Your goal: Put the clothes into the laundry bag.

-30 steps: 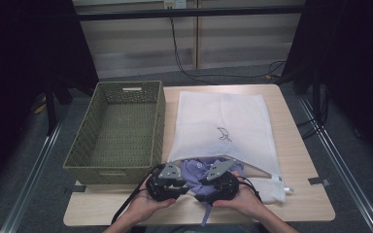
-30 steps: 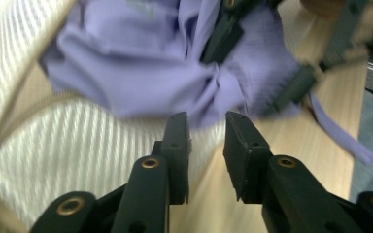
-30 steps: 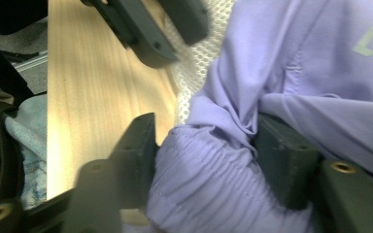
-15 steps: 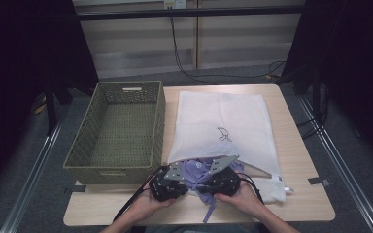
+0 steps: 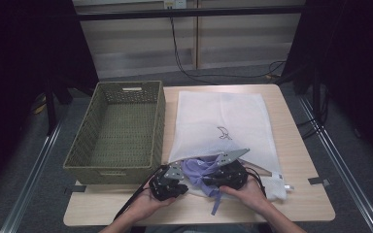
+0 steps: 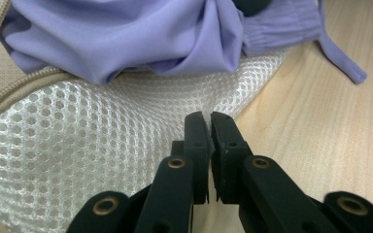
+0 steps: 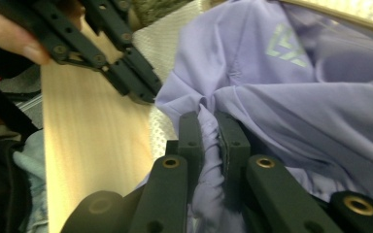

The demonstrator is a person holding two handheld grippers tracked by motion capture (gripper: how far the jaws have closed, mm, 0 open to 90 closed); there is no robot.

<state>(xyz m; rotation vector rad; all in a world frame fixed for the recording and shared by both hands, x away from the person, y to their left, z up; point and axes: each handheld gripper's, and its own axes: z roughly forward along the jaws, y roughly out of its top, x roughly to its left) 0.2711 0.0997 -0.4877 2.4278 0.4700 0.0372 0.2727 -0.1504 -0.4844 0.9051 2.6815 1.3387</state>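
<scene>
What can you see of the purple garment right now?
The purple garment is smooth, thin cloth, bunched at the open zip mouth of the white mesh bag, partly inside. A pale logo shows, and a drawstring trails onto the table. The right gripper pinches a fold.

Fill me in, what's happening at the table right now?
A person is working a purple garment at the open end of a white mesh laundry bag. The right claw has just closed on a bunched fold of the garment. The left claw has pinched the mesh edge of the bag near its zipper. The garment lies partly in the bag's mouth, one strap trailing onto the table. A wicker basket sits to the left.
</scene>
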